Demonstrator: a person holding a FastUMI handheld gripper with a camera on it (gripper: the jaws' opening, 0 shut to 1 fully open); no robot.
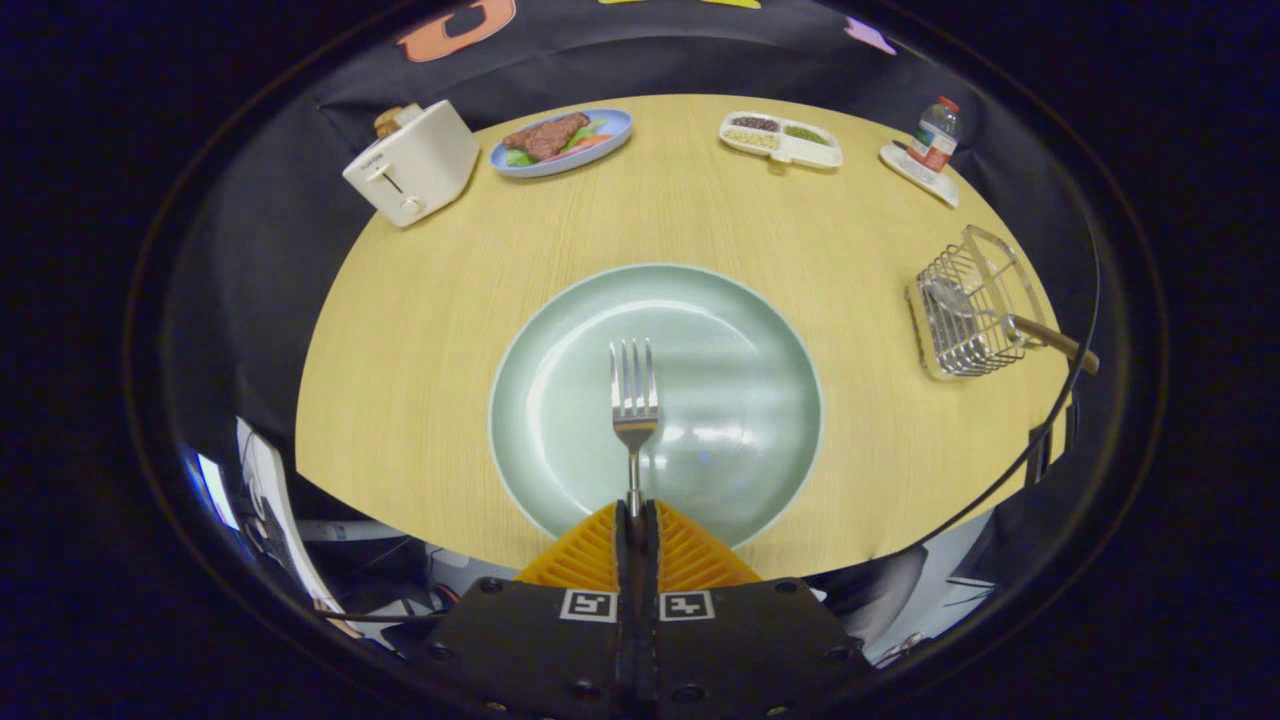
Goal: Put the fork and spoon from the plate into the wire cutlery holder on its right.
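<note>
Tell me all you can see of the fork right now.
The fork is shiny metal with four tines and a slim handle. The gripper is shut on its handle, both fingers pressing it, tines pointing straight ahead. It shows over the middle of the pale green plate; whether it still touches the plate cannot be told.

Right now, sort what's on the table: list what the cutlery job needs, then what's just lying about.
For the job:
gripper, shut on the fork
plate
wire cutlery holder, spoon already in it

Lying about:
toaster
plate of food
divided dish
bottle
</note>
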